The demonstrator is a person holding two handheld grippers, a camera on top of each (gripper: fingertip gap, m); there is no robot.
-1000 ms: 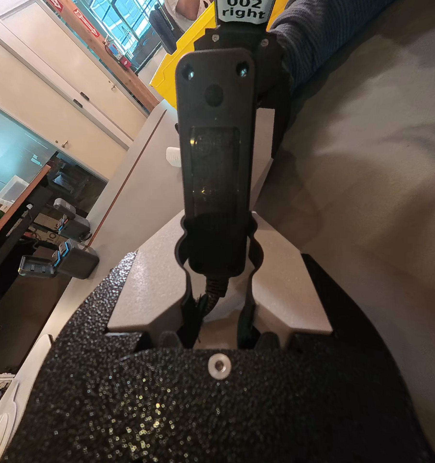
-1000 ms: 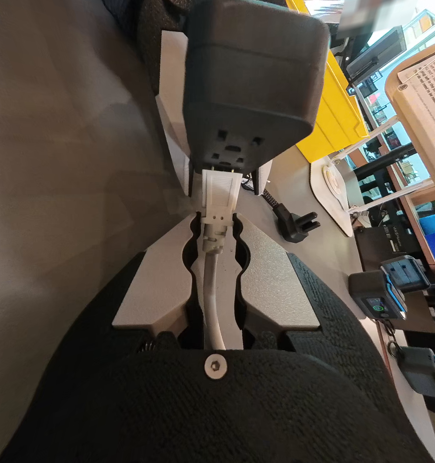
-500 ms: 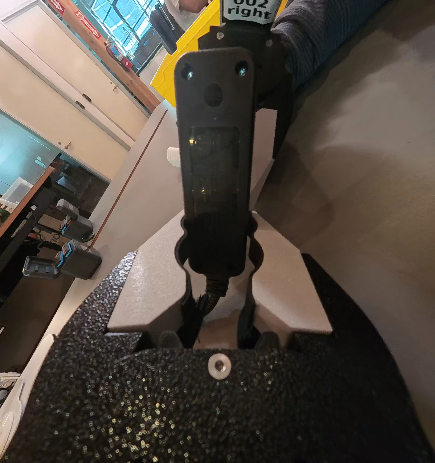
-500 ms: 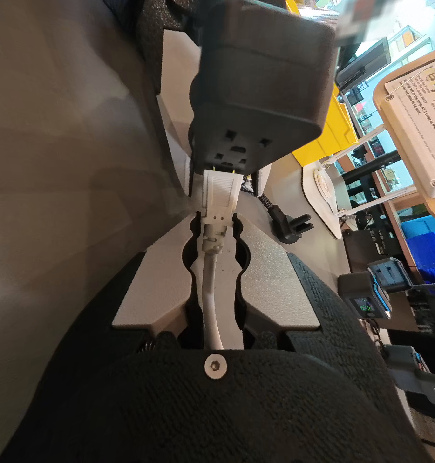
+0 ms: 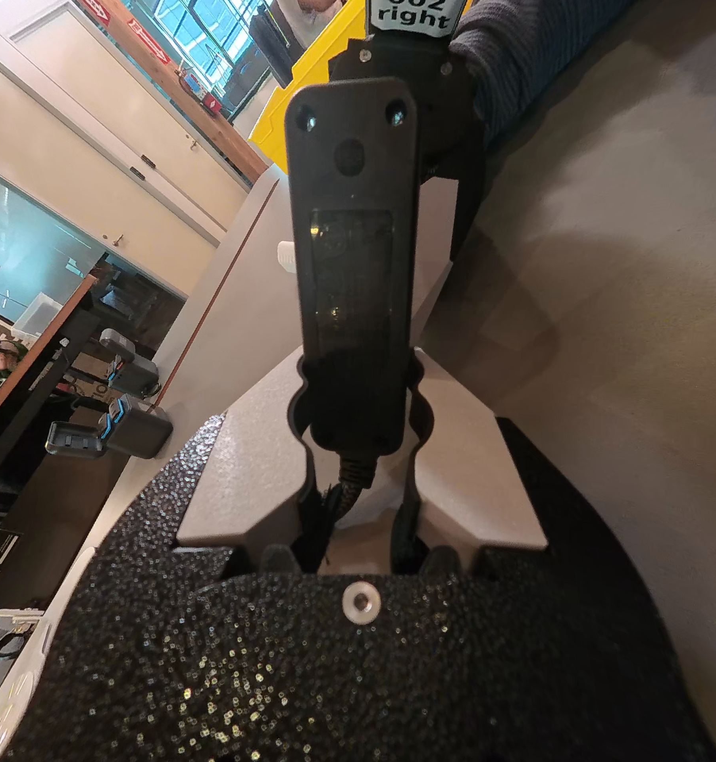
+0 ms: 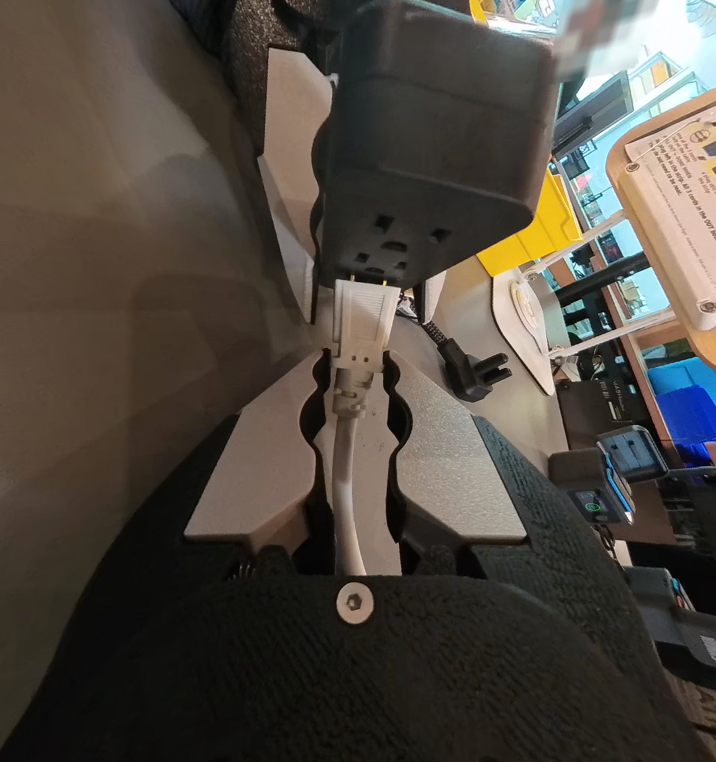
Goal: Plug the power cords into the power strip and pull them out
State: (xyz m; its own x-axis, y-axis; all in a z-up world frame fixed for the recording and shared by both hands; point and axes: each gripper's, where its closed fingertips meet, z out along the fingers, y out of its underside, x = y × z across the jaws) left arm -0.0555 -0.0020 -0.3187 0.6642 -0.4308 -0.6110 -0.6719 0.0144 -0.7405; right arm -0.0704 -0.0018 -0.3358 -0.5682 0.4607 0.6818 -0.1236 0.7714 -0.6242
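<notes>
My left gripper (image 5: 356,365) is shut on the cord end of the black power strip (image 5: 352,255) and holds it above the grey table, back side towards the camera. My right gripper (image 6: 358,355) is shut on a white plug (image 6: 362,321) with a white cord (image 6: 346,495). The plug is pressed against an outlet on the strip's face (image 6: 422,165), with a sliver of brass prongs showing. The left gripper's pale fingers (image 6: 290,173) show behind the strip. The right gripper's black body (image 5: 410,82) shows beyond the strip, and the white plug (image 5: 285,256) peeks out beside it.
The strip's own black plug (image 6: 476,375) on a braided cord lies on the table (image 6: 100,288). A yellow bin (image 6: 550,222), a framed instruction sheet on a white stand (image 6: 678,173) and small black cameras (image 6: 612,470) are to the right. Cameras (image 5: 133,429) sit at the table's edge. Left and right tips are no more than a few centimetres apart.
Both grippers and the strip have shifted and tilted slightly together. The white plug stays at the same outlet with its prongs still partly showing.
</notes>
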